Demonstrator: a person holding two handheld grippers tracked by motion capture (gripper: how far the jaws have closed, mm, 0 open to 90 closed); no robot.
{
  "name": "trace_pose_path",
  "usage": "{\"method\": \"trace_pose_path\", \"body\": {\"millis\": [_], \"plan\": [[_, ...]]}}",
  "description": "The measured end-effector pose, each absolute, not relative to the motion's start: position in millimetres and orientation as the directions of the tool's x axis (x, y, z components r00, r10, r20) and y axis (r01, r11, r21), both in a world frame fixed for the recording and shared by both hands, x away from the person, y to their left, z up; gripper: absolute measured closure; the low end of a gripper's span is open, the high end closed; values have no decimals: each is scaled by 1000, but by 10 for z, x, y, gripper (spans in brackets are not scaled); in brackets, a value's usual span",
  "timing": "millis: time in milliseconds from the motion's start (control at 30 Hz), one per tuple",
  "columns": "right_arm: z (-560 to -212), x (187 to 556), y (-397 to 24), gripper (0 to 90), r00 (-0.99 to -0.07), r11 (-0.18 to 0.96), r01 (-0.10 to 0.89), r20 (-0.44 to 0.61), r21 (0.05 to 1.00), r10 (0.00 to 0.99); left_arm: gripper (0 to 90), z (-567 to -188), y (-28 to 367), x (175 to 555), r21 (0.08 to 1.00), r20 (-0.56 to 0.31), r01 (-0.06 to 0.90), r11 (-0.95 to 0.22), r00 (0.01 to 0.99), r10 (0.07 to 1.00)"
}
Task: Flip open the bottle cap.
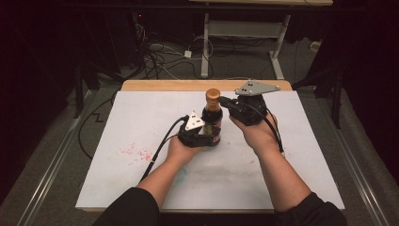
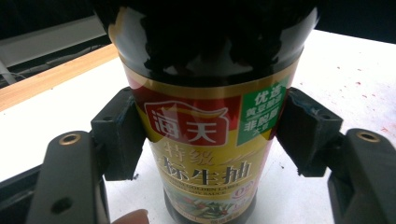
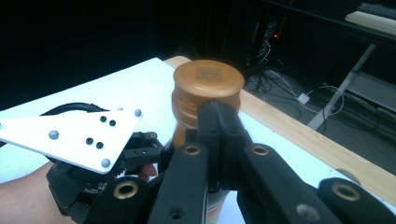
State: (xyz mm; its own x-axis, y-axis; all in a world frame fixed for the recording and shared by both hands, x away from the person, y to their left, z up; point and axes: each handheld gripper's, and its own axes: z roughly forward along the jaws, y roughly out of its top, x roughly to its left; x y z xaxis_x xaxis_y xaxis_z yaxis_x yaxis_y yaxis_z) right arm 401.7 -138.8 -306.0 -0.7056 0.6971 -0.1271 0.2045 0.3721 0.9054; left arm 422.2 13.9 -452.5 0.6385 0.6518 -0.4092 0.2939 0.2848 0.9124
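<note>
Near the middle of the white worktop (image 1: pixel 282 155) stands a dark soy sauce bottle (image 1: pixel 212 123), upright, w/ a brown cap (image 1: pixel 213 95). Left gripper (image 1: pixel 201 135) is on the bottle's lower body from the near-left; left gripper view shows both pads (image 2: pixel 119 135) pressed against the red-and-gold label (image 2: pixel 205 140), so jaws clamped on the bottle. Right gripper (image 1: pixel 226 101) comes in from the right at neck height, just below the cap. Right gripper view: its jaws sit tight together, tips touching the neck under the cap, closed w/ nothing between them. Red specks (image 1: pixel 136 153) dot the worktop on the left.
</note>
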Motion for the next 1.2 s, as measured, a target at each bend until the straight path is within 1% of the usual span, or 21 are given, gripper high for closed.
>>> {"method": "trace_pose_path", "body": {"millis": [500, 533, 567, 600, 667, 767, 833, 1200], "plan": [[-3044, 4018, -1362, 900, -697, 382, 206, -139, 901, 704, 294, -4540, 140, 4223, 920, -391, 283, 270, 646, 656], [-3037, 4012, -1365, 900, -694, 370, 196, -138, 908, 706, 294, -4545, 137, 4218, 924, -382, 277, 263, 654, 653], [-2995, 3994, -1393, 900, -697, 310, 175, -105, 935, 709, 294, -4544, 124, 4211, 925, -379, 275, 261, 656, 653], [-2924, 3977, -1403, 900, -701, 275, 157, -90, 948, 708, 294, -4542, 125, 4204, 925, -381, 276, 263, 668, 639], [-2810, 3943, -1354, 900, -688, 314, 117, -152, 942, 710, 294, -4524, 107, 4195, 924, -382, 282, 258, 664, 643], [-2808, 3974, -1388, 900, -694, 289, 137, -117, 947, 711, 290, -4523, 141, 4198, 919, -393, 294, 262, 659, 641], [-2851, 3976, -1417, 900, -689, 295, 140, -121, 945, 715, 287, -4518, 153, 4213, 910, -415, 307, 279, 653, 634], [-3055, 3995, -1575, 900, -690, 296, 183, -92, 937, 717, 282, -4536, 171, 4227, 906, -422, 306, 291, 658, 623]]}}
